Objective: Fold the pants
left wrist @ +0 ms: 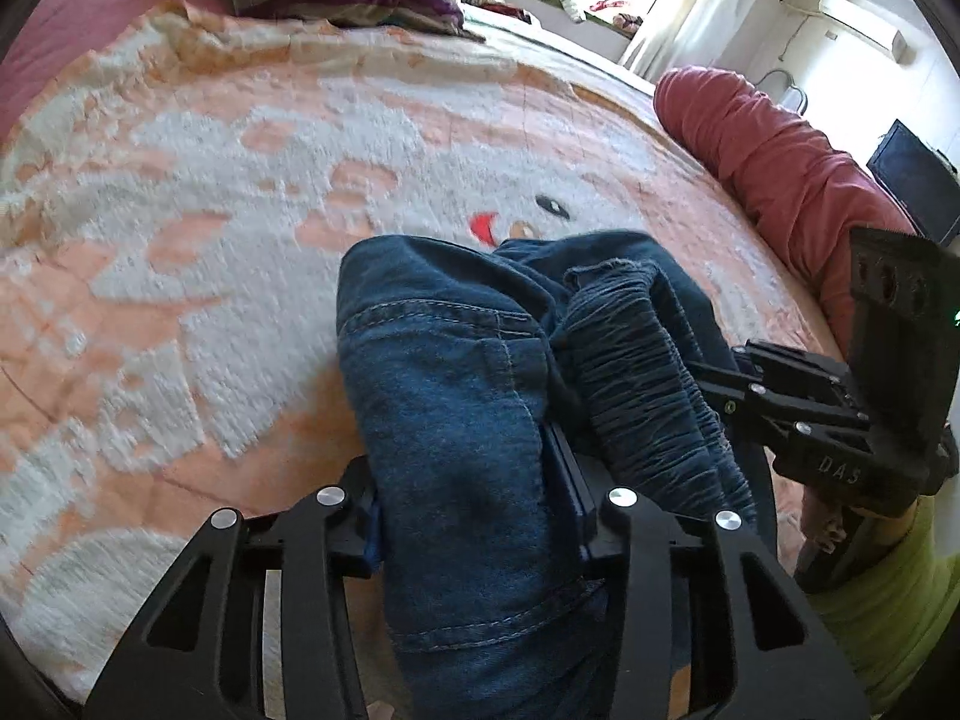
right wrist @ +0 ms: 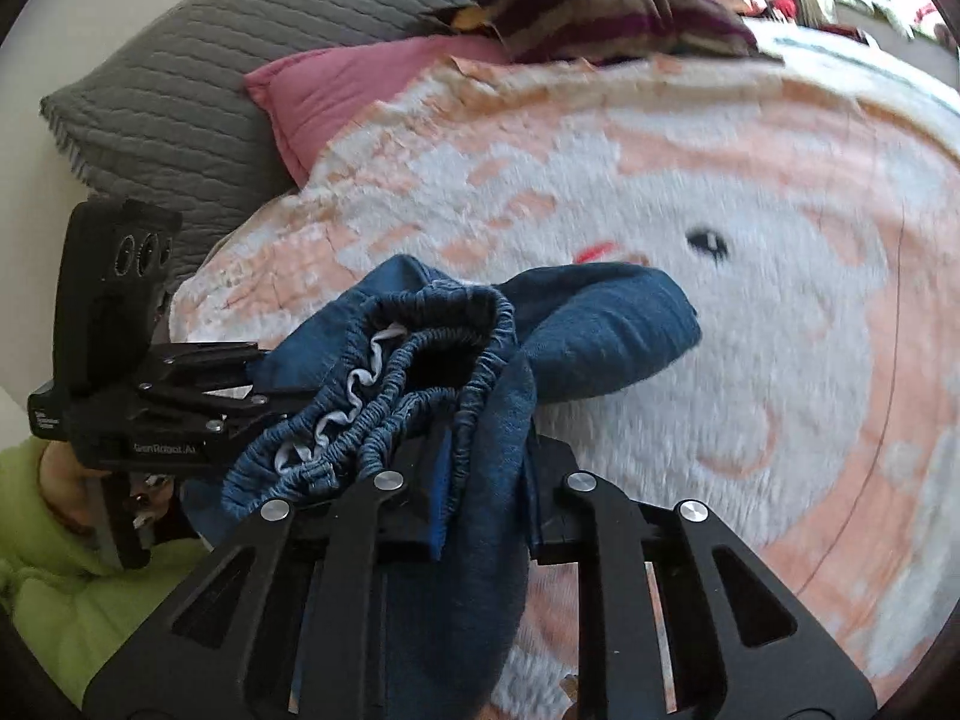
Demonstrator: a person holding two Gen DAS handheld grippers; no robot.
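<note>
Bunched denim pants (left wrist: pixel 456 396) hide both the left gripper's (left wrist: pixel 474 516) and the right gripper's (right wrist: pixel 480 504) fingertips, while the blanket (right wrist: pixel 750 240) pattern is motion-blurred.

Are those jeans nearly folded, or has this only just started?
Early, I'd say. No neat fold shows yet: the jeans are bunched, with the elastic waistband crumpled open. In hand: the left gripper and right gripper are both clamped on denim, above the blanket. Left: lay flat, smooth, fold.

The pants (left wrist: pixel 456 396) hang bunched between both tongs above the blanket (left wrist: pixel 210 192) on the bed; left tongs (left wrist: pixel 474 516) beside right tongs (right wrist: pixel 480 516); pillows (right wrist: pixel 180 90) lie behind.
</note>
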